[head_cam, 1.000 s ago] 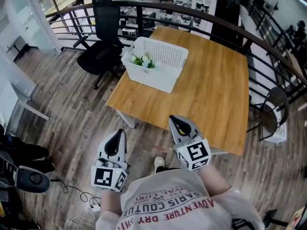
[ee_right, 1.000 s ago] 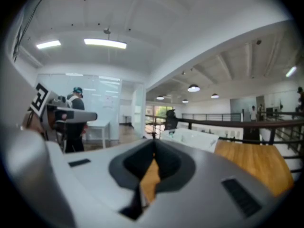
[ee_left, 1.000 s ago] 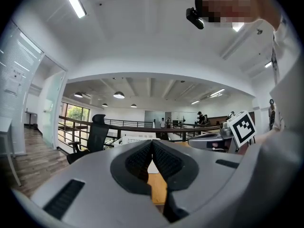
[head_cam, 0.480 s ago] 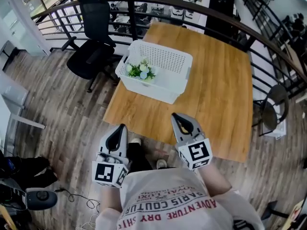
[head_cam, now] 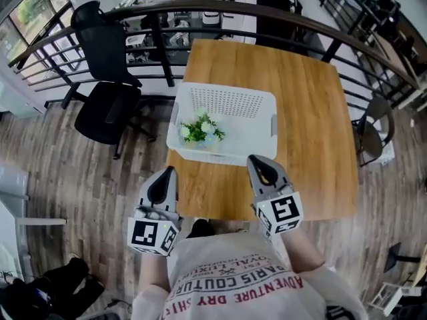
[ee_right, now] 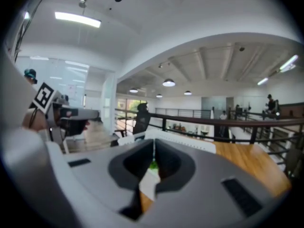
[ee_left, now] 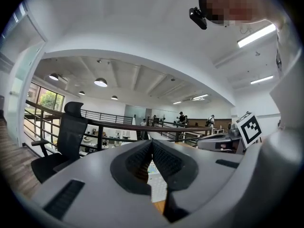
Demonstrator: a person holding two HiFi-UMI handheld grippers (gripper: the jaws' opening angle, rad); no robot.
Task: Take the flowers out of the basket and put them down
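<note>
A white perforated basket (head_cam: pixel 261 102) stands on the wooden table (head_cam: pixel 313 119), near its front left part. A small bunch of flowers (head_cam: pixel 200 130) with green leaves and pale blooms lies in the basket's left front corner. My left gripper (head_cam: pixel 166 173) hangs shut and empty just off the table's front edge, left of the basket. My right gripper (head_cam: pixel 255 161) is shut and empty too, its tips at the basket's front wall. Past the shut jaws in the right gripper view, a bit of green flowers (ee_right: pixel 153 165) and the basket rim (ee_right: pixel 190 143) show.
A black office chair (head_cam: pixel 107 102) stands left of the table. A dark metal railing (head_cam: pixel 200 9) curves behind the table. Another dark chair (head_cam: pixel 371 133) sits at the table's right side. Wood plank floor (head_cam: pixel 60 172) lies all around.
The view has swung toward the table: basket and flowers now lie straight ahead and closer. Both grippers stay shut and have come up to the table's front edge.
</note>
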